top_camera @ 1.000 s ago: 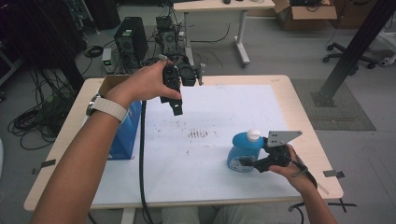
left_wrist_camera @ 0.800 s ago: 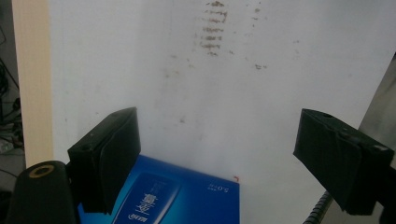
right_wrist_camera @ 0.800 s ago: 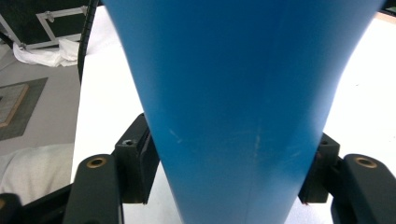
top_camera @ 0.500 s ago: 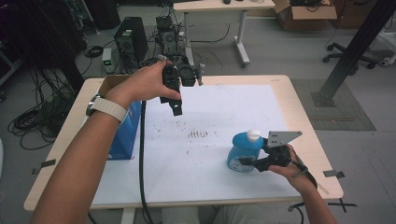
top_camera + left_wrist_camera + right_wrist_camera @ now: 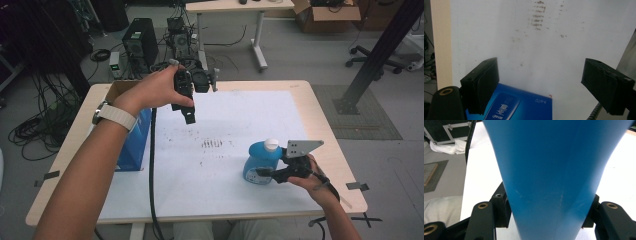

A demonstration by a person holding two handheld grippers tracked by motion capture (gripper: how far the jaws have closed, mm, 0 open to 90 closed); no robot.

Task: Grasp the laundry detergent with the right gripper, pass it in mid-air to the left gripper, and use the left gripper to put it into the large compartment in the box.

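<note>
A blue bottle (image 5: 258, 162) with a white cap stands on the white sheet (image 5: 240, 115) at the table's front right. My right gripper (image 5: 272, 173) is shut on its lower body from the right; in the right gripper view the blue bottle (image 5: 549, 170) sits squeezed between both pads. My left gripper (image 5: 189, 114) is held in the air over the back left of the sheet, pointing down. In the left gripper view, my left gripper (image 5: 544, 86) is wide open with nothing between its jaws. Below it lies a blue box (image 5: 516, 106) and, farther off, brown smudges (image 5: 539, 15).
The blue box (image 5: 134, 145) stands at the sheet's left edge, with a cardboard box (image 5: 116, 88) behind it. Brown smudges (image 5: 214, 144) mark the sheet's middle. The left gripper's cable (image 5: 151, 170) hangs down across the front left. Computers and cables sit on the floor beyond the table.
</note>
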